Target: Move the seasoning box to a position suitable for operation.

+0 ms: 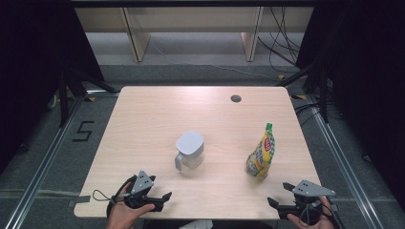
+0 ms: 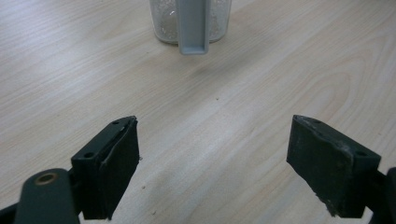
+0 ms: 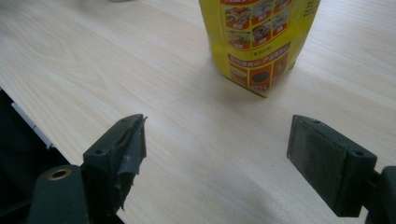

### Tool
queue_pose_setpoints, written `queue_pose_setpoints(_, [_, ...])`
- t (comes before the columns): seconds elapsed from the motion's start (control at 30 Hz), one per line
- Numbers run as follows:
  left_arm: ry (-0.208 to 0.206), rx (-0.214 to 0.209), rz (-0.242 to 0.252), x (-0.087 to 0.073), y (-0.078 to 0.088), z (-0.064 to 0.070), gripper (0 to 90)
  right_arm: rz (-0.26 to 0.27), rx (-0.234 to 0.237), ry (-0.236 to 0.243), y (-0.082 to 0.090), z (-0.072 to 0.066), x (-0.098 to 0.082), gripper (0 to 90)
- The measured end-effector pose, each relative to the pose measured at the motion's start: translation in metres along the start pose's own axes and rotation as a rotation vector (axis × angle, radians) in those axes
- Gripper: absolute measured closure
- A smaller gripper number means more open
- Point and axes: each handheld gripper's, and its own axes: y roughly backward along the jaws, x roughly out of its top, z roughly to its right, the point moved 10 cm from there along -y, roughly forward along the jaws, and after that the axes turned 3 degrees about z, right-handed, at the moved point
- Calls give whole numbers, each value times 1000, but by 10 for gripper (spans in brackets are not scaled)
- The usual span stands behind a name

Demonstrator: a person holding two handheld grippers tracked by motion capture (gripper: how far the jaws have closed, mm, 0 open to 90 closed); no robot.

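From the high view, the worktop (image 1: 143, 119) had a jug (image 1: 189, 150) with a grey lid sitting about in the middle, handle turned toward the near edge, and a yellow pouch (image 1: 261, 153) with a green cap standing upright off to its right, well apart from it. The left hand-held gripper (image 1: 161, 200) was down at the near-left corner, jaws spread with nothing in them, pointing roughly toward the jug but well short of it. The right hand-held gripper (image 1: 276, 196) sat at the near-right edge, also released, with the pouch a bit beyond it. In the left gripper view, both black jaws stood wide apart over bare wood, and the jug (image 2: 190, 21) was straight ahead at the top, its grey handle (image 2: 192, 28) facing the camera; the clear body looked like it had something pale and grainy inside, couldn't tell what. In the right gripper view, the jaws were again wide with nothing between them, the pouch (image 3: 259, 39) was ahead and slightly right, bottom corner resting on the worktop (image 3: 140, 70), and the near worktop edge showed at the left.
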Motion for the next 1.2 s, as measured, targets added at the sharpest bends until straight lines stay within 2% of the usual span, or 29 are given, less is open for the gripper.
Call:
queue_pose_setpoints(0.03, [19,1,-4,-1,1,1,165,-2,-6,4,0,1,0,202])
queue_pose_setpoints(0.07, [19,1,-4,-1,1,1,165,-2,-6,4,0,1,0,202])
queue_pose_setpoints(0.1, [-1,-2,-6,0,1,-1,165,10,-1,26,-1,2,1,201])
queue_pose_setpoints(0.13, [2,1,7,1,0,-1,166,4,1,26,-1,2,0,201])
queue_pose_setpoints(0.23, [-10,8,3,1,1,-3,166,-6,-2,18,-1,0,0,200])
queue_pose_setpoints(0.27, [-11,10,5,2,1,-3,167,-2,10,18,-1,-1,0,199])
queue_pose_setpoints(0.33, [1,6,12,3,1,-2,166,-2,0,22,-2,0,0,198])
queue_pose_setpoints(0.37, [51,8,25,4,0,1,165,-1,7,19,-1,-1,0,198])
queue_pose_setpoints(0.43, [41,7,19,5,0,0,166,-2,6,16,-1,-1,1,207])
queue_pose_setpoints(0.47, [14,4,32,8,-2,-1,166,14,15,40,-1,0,3,216])
queue_pose_setpoints(0.5, [-1,8,19,8,-1,-1,168,5,31,13,-1,-3,2,224])
queue_pose_setpoints(0.53, [25,7,20,7,-4,2,180,10,14,22,-1,-2,2,223])
queue_pose_setpoints(0.57, [5,11,13,7,-4,1,204,-1,15,21,-1,-2,1,224])
queue_pose_setpoints(0.6, [30,16,25,8,-6,4,209,-3,9,32,-1,-1,1,226])
queue_pose_setpoints(0.63, [8,15,13,7,-6,3,211,-15,1,2,0,-3,-1,231])
queue_pose_setpoints(0.67, [-5,18,2,7,-7,3,219,-14,-5,15,0,0,-1,235])
queue_pose_setpoints(0.73, [-12,14,22,11,-10,5,238,-10,3,9,-1,1,-1,237])
queue_pose_setpoints(0.77, [-37,11,27,14,-11,4,245,-11,5,5,-1,1,-1,238])
queue_pose_setpoints(0.8, [-19,19,33,16,-13,4,257,-11,6,3,-1,1,-1,238])
queue_pose_setpoints(0.9, [-4,8,50,23,-18,6,275,-19,-2,-3,-1,1,-2,237])
queue_pose_setpoints(0.93, [-21,8,59,26,-19,5,279,-17,4,6,-2,1,-3,237])
queue_pose_setpoints(0.97, [-3,3,68,29,-21,7,282,-18,-2,9,-1,2,-3,237])
queue_pose_setpoints(1.0, [-29,8,74,32,-24,5,284,-19,2,6,-1,2,-3,237])
queue_pose_setpoints(1.03, [-30,9,81,34,-26,5,289,-17,-2,-16,0,0,-3,237])
queue_pose_setpoints(1.07, [-1,12,70,34,-27,6,292,-18,-7,-11,0,1,-4,237])
queue_pose_setpoints(1.1, [-38,13,63,36,-28,3,294,-24,-19,-18,1,2,-5,236])
queue_pose_setpoints(1.13, [-16,12,87,39,-31,4,299,-17,-11,16,0,4,-4,234])
queue_pose_setpoints(1.17, [10,19,84,40,-32,3,306,-17,-12,17,0,4,-4,234])
queue_pose_setpoints(1.2, [-8,23,80,41,-32,1,314,-32,-19,1,0,3,-6,234])
